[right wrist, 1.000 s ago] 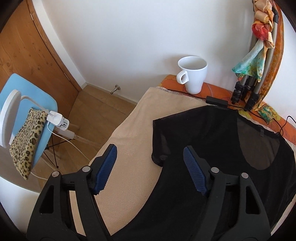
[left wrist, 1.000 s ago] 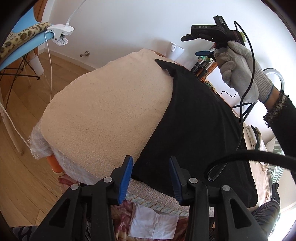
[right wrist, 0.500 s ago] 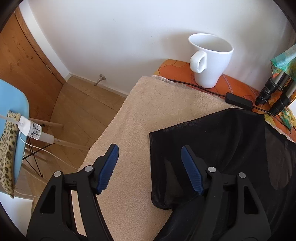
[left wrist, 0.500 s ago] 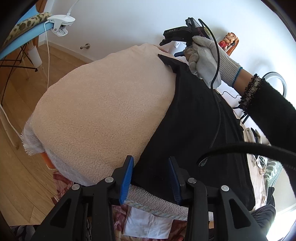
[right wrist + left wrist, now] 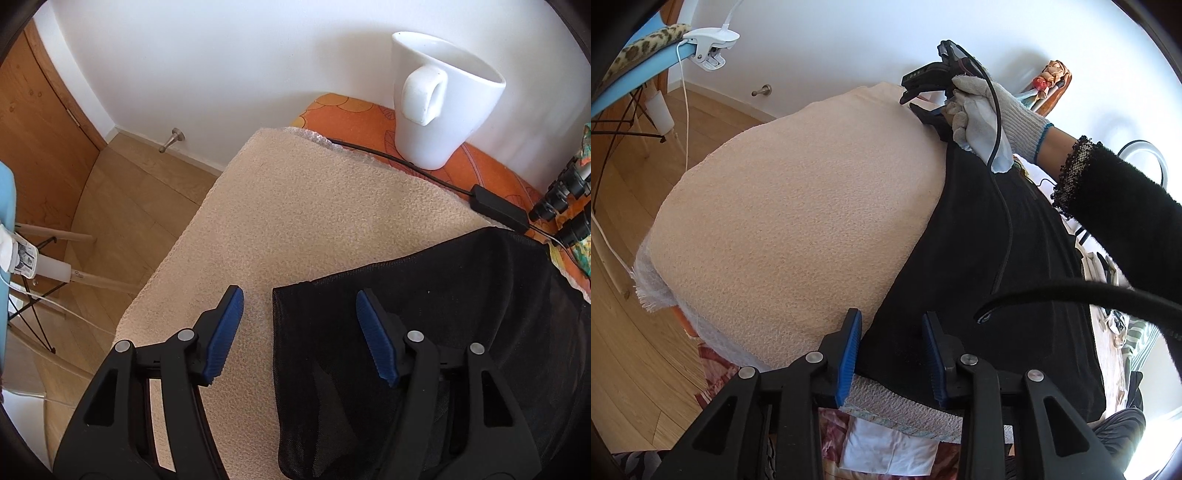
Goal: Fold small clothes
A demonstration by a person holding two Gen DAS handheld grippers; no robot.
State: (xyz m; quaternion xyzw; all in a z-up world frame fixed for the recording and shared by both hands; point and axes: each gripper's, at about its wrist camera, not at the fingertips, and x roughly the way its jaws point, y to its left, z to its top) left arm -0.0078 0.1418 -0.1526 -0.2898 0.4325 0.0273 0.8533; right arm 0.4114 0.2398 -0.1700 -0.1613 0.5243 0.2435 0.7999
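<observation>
The black garment (image 5: 979, 258) lies spread flat on the beige towel (image 5: 798, 206) that covers my work surface. In the left wrist view it fills the centre and right of the frame, its long left edge running from bottom centre up toward the top centre. In the right wrist view the same black garment (image 5: 461, 332) takes the lower right, and I see a squared corner of it with a hemmed edge at mid-frame; the fabric there looks thin and partly sheer.

My left gripper (image 5: 892, 350) sits at the bottom centre of its view with its blue-padded fingers spread, straddling the near corner of the garment; I cannot tell whether the pads touch the cloth. My right gripper (image 5: 299, 334) is also spread wide: its left pad is over bare towel (image 5: 295, 221), its right pad over the black fabric, the garment's edge between them. From the left wrist view I see the right gripper (image 5: 918, 98) at the top centre, at the garment's far corner, held by a hand in a white knit glove (image 5: 982, 118).

Beyond the towel, a white mug (image 5: 439, 96) stands on an orange patterned cloth (image 5: 351, 114) in the upper right, a black cable (image 5: 399, 162) running past its base. A blue chair (image 5: 628, 85) stands at the upper left, on a wooden floor (image 5: 122, 192).
</observation>
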